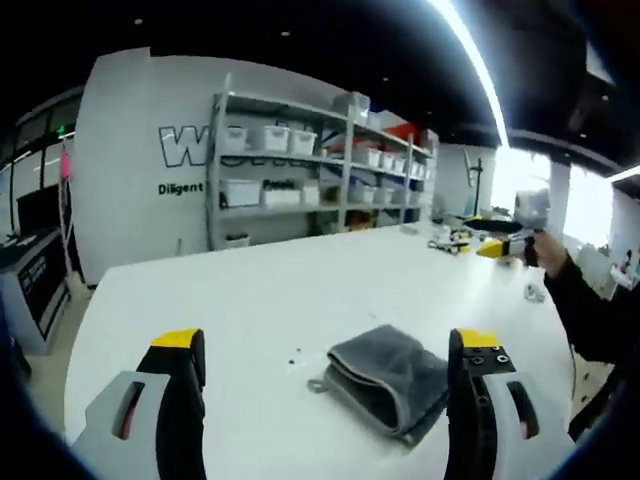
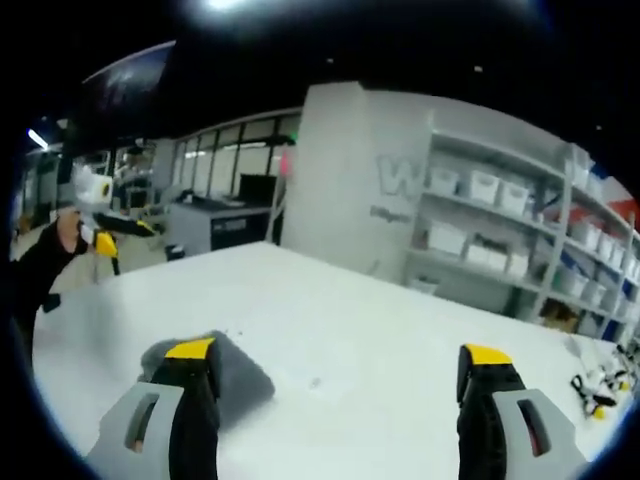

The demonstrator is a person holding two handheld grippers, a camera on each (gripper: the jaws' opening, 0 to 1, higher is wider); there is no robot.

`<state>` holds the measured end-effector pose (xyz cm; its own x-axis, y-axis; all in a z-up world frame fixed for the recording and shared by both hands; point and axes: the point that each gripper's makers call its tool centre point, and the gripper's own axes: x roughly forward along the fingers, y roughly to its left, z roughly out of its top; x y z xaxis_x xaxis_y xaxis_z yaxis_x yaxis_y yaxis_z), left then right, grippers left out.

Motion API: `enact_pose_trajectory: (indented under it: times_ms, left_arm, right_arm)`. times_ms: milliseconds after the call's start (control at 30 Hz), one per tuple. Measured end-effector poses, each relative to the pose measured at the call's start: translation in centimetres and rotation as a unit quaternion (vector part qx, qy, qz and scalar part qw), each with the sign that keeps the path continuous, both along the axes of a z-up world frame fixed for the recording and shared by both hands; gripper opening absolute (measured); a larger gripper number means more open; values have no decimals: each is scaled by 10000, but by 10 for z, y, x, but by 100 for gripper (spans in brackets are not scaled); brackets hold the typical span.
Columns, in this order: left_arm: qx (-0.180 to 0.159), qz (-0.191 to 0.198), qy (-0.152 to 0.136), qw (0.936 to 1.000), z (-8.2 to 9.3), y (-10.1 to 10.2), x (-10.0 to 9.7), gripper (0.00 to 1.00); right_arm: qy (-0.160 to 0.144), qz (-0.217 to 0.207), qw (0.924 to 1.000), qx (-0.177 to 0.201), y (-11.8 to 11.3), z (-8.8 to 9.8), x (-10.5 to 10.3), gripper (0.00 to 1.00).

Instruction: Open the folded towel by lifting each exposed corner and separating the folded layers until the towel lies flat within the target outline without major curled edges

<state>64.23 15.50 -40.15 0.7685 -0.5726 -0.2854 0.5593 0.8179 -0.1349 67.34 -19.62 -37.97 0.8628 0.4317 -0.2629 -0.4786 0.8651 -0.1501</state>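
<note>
A folded grey towel (image 1: 386, 384) lies on the white table (image 1: 250, 290), a small loop tag at its near left corner. My left gripper (image 1: 328, 342) hovers open above the table, and the towel sits ahead between its yellow-tipped jaws, nearer the right one. In the right gripper view, the towel (image 2: 240, 376) is partly hidden behind the left jaw of my open right gripper (image 2: 338, 352). Each gripper is also visible from the other's camera, held up in a dark-sleeved hand away from the towel: the right gripper (image 1: 503, 248) and the left gripper (image 2: 108, 236).
Metal shelves (image 1: 300, 170) with white bins stand behind the table against a grey wall. Small tools and cables (image 1: 448, 241) lie at the table's far corner. A dark counter (image 1: 35, 285) stands beyond the table's left edge. A sleeve (image 1: 590, 310) reaches in from the right.
</note>
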Motion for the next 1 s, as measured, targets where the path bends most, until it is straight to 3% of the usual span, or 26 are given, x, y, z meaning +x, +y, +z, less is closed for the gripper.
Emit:
enact_pose_trajectory:
  times_ms: [233, 300, 400, 767, 900, 1000]
  left_arm:
    - [3, 31, 305, 9995, -32, -6, 3, 97]
    - [5, 75, 375, 9993, -39, -4, 4, 97]
    - [-4, 101, 452, 9989, -46, -4, 3, 97]
    - [54, -4, 736, 9973, -67, -7, 0, 96]
    - [94, -56, 797, 9968, -70, -4, 5, 96]
    - [79, -84, 819, 9966, -74, -12, -2, 96]
  right_arm:
    - [197, -74, 9998, 16, -5, -25, 0, 100]
    - [219, -162, 9994, 204, -10, -26, 1, 99]
    - [343, -75, 9987, 370, -6, -32, 0, 99]
    - [639, 151, 9975, 260, 25, -67, -10, 99]
    - [676, 167, 9971, 292, 23, -67, -12, 99]
    - [697, 161, 9969, 333, 25, -70, -13, 99]
